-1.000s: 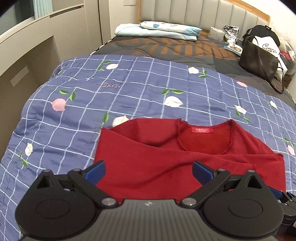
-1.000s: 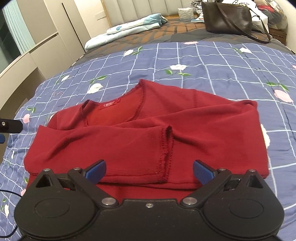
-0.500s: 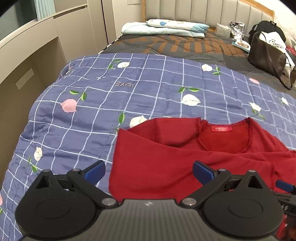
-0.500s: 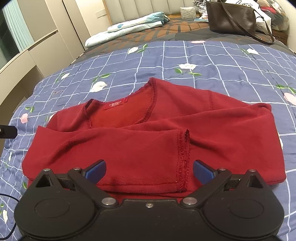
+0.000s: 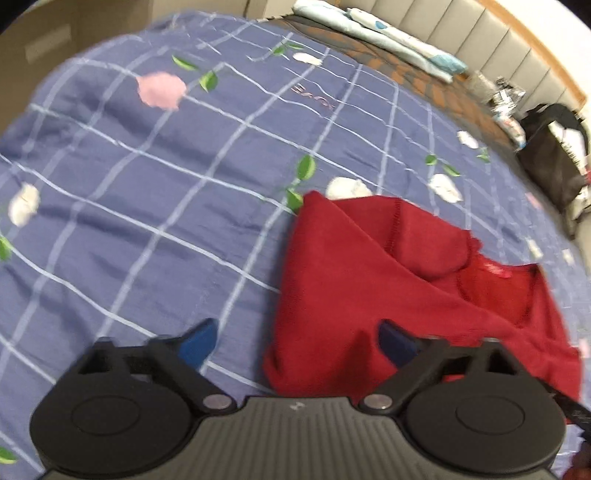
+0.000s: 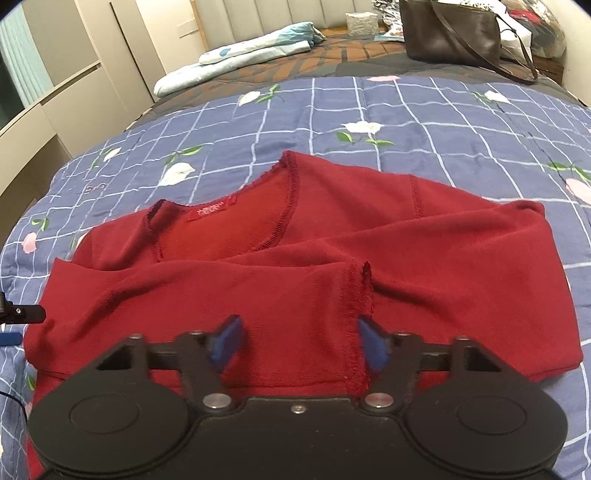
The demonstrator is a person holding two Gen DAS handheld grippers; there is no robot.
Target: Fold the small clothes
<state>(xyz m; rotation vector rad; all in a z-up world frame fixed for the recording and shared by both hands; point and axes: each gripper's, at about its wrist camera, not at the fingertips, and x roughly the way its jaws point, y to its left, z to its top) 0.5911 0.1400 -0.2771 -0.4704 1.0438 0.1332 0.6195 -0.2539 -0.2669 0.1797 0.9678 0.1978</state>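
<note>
While both pairs of jaws have just been closing, neither has met: the right gripper (image 6: pixel 299 341) stands with its blue pads part-way in, over the folded sleeve cuff of the red sweater (image 6: pixel 424 266), cloth lying between them though whether the pads press it I cannot tell; the left gripper (image 5: pixel 295 341) stands wider, one pad over bare quilt and the other over the sweater's (image 5: pixel 354 280) near left edge, gripping nothing. In the right wrist view the tip of that left gripper shows at the sweater's left edge. The sweater lies flat on the near part of the bed, neckline away from the grippers, both sleeves folded across the chest so the cuffs meet near the middle, a red label showing inside the collar. Under it spreads a blue quilt (image 6: pixel 424 110) with a pale grid and printed white and pink flowers with green leaves; it reaches the bed's left edge. Farther up, a dark grey and brown cover (image 6: pixel 295 64) takes over. On it, toward the head, lies a folded pale blue and white blanket (image 6: pixel 240 55) at the left and a dark brown shoulder bag (image 6: pixel 450 35) at the right, with white bags behind. A padded grey headboard (image 5: pixel 491 40) closes the far end. Beige cabinets (image 6: pixel 74 99) run along the left side of the room.
</note>
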